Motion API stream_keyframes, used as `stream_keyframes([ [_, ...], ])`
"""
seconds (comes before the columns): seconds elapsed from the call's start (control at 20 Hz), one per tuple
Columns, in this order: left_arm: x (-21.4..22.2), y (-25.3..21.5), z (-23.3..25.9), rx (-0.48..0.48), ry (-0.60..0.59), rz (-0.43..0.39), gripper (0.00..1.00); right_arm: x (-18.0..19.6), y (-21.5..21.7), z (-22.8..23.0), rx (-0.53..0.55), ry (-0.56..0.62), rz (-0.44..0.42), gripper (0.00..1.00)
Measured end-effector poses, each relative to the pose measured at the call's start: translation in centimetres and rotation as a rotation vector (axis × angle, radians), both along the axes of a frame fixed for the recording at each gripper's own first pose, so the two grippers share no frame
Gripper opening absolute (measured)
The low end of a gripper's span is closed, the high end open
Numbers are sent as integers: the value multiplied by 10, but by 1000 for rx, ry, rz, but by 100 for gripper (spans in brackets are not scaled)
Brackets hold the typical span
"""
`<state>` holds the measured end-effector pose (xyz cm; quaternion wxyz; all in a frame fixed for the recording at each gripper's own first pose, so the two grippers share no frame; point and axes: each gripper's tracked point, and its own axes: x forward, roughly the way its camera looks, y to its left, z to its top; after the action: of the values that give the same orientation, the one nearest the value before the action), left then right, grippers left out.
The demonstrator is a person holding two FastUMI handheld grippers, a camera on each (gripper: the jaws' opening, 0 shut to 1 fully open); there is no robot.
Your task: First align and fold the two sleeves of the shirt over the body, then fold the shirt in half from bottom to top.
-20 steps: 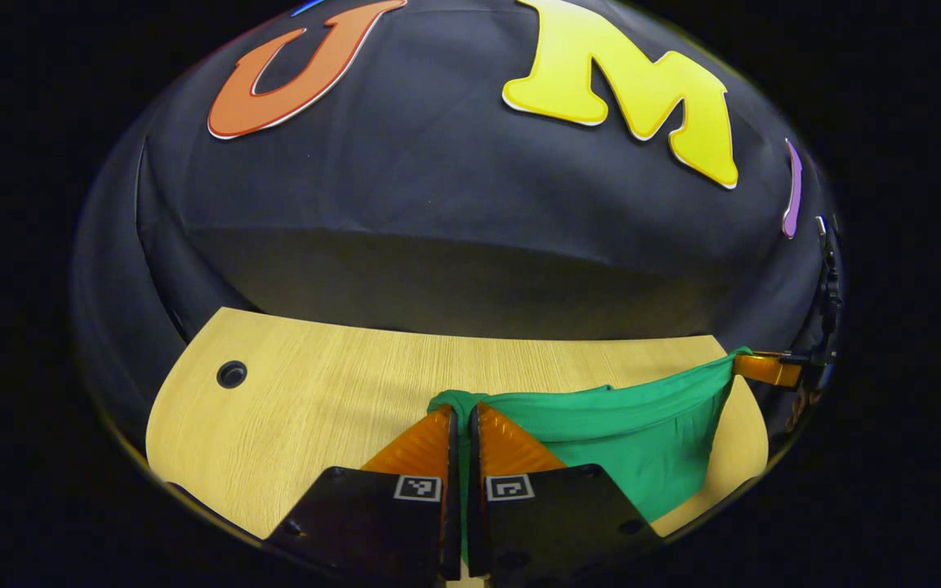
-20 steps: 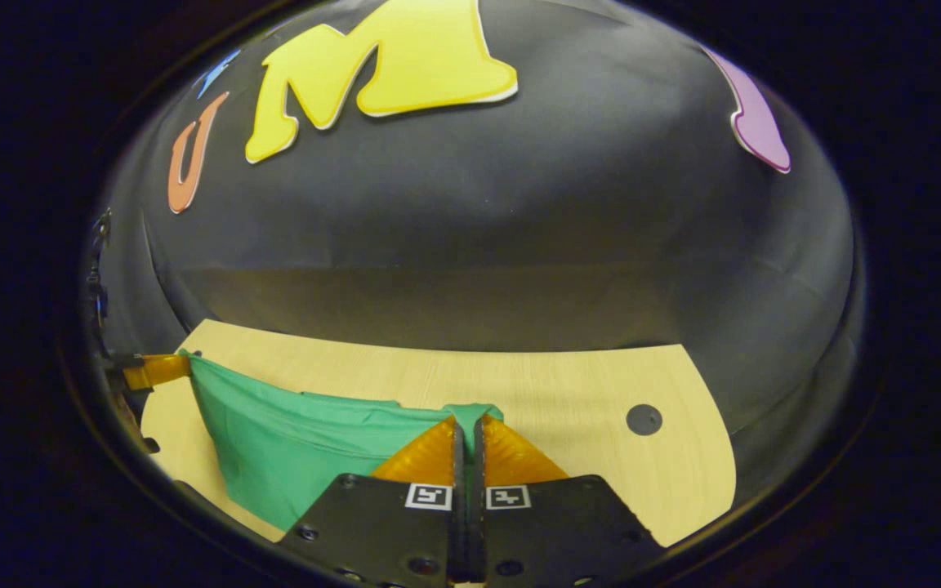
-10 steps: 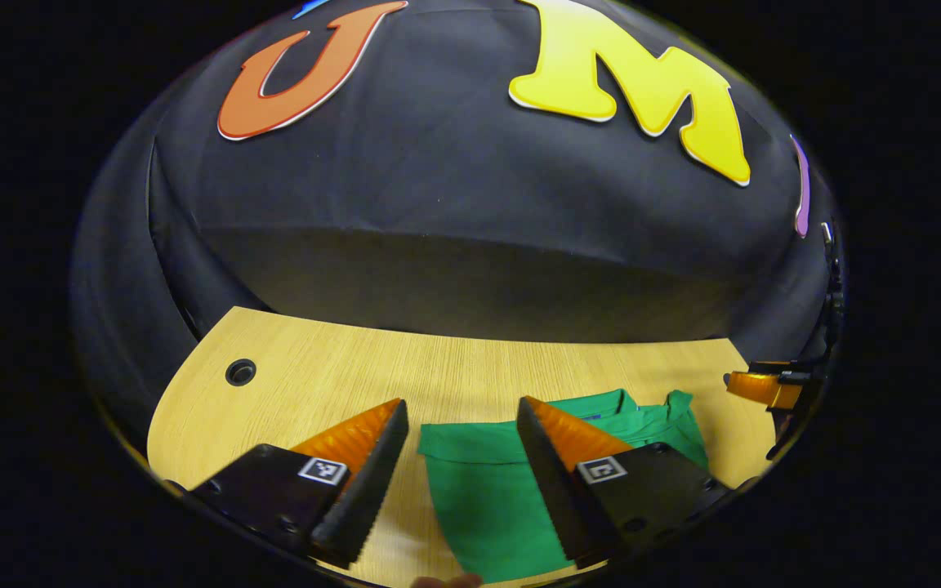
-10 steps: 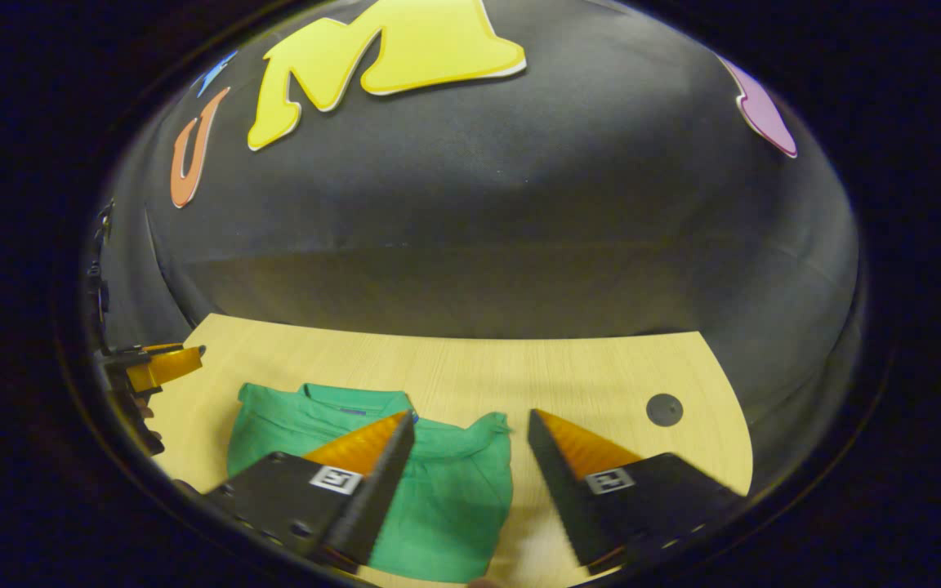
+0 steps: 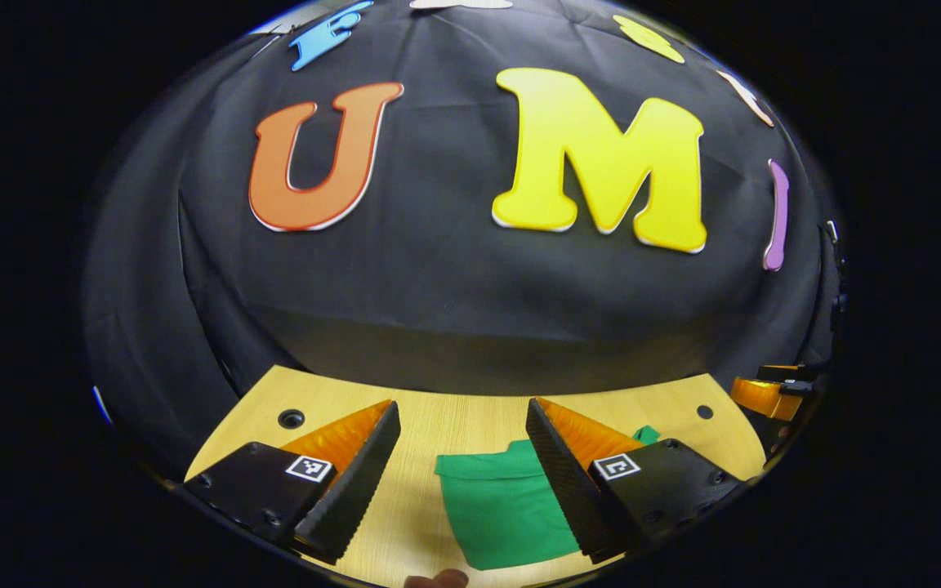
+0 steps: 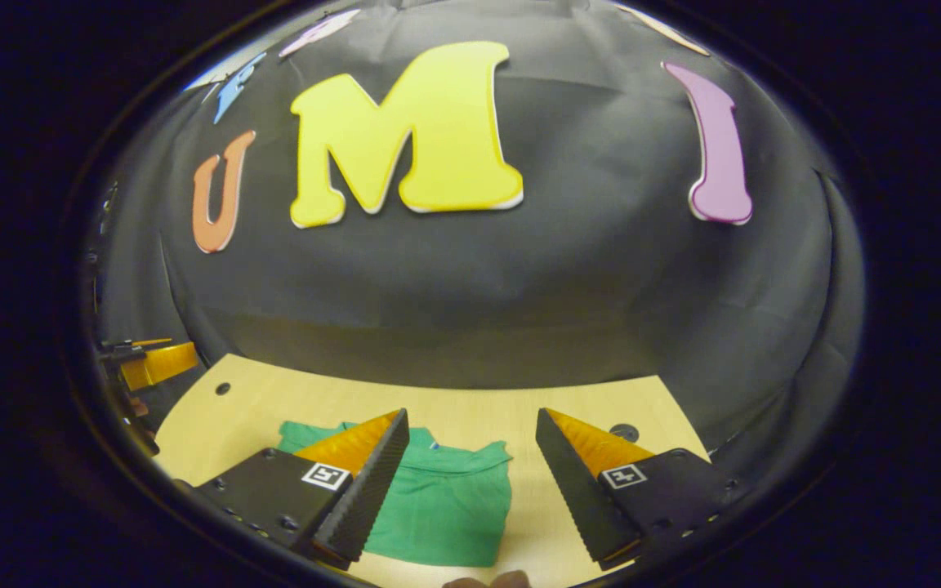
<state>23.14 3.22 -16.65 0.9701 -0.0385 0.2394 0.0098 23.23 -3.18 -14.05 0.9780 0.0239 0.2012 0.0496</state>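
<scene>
Black cloth backs a pale wooden table [image 5: 438,416] where a green shirt [image 5: 503,506] lies folded into a compact rectangle. In the left gripper view, the left gripper [image 5: 462,482] hangs above it, jaws wide apart and holding nothing, the shirt lying below and between its fingers, towards the right one. In the right gripper view, the right gripper [image 6: 470,490] is likewise spread wide and empty, the shirt [image 6: 446,506] under its left finger and the gap. Both folds appear finished, collar end at the far side. Any next move would likely be a simple retreat, or a light straightening of edges.
</scene>
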Motion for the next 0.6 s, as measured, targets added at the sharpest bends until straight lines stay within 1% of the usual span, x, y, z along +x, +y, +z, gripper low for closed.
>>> stream_keyframes([
  [0.05,-9,-1,22,7,-39,-2,100,-10,2,16,-2,-33,5,96],
  [0.15,-28,-6,63,25,-108,-7,99,-37,9,55,-5,-111,14,96],
  [0.3,-62,-12,114,49,-184,10,99,-83,16,97,-11,-189,21,96],
  [0.45,-99,-21,151,56,-239,7,99,-132,24,114,2,-213,29,95],
  [0.6,-133,-28,174,61,-263,1,99,-170,22,126,-10,-235,24,95],
])
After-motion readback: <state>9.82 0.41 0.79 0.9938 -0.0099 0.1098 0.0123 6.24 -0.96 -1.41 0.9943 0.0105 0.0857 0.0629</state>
